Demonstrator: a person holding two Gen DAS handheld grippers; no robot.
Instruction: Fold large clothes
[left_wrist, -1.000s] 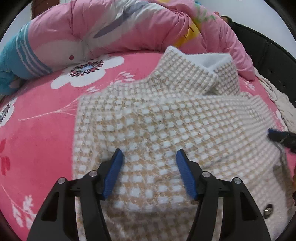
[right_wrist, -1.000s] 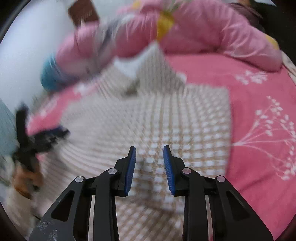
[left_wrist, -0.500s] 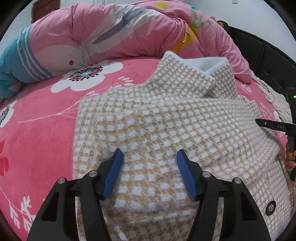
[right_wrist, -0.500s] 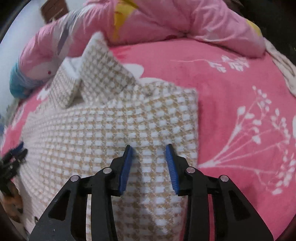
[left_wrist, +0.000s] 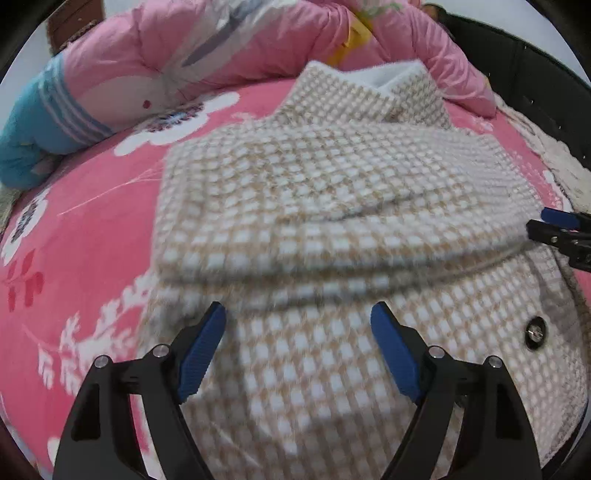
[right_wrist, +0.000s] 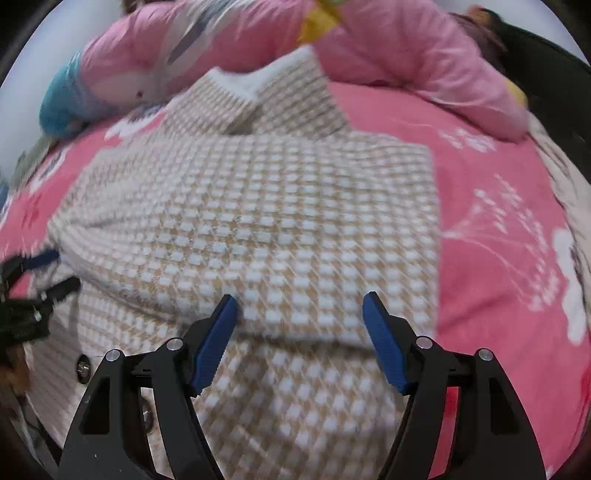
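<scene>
A beige and white checked coat (left_wrist: 332, 206) lies on the pink flowered bed (left_wrist: 85, 229), collar at the far end, with its sleeves folded across the chest. My left gripper (left_wrist: 297, 308) hangs just above the coat's lower part, short of the folded sleeve's edge. Its jaws are opening and no cloth is pinched between them. In the right wrist view the coat (right_wrist: 280, 206) fills the middle. My right gripper (right_wrist: 300, 297) hovers at the near edge of the fold, jaws opening, nothing pinched. Each gripper shows at the other view's side edge.
A rolled pink quilt (left_wrist: 207, 55) with a blue end (left_wrist: 33, 122) lies along the far side of the bed. A black bed frame (left_wrist: 528, 74) and a cream blanket (left_wrist: 561, 162) border the right. A metal button (left_wrist: 535, 332) sits on the coat's front.
Both grippers' jaws have spread much wider. Both have drawn back toward the coat's lower part, so the folded sleeve edge now lies in front of the fingers.
</scene>
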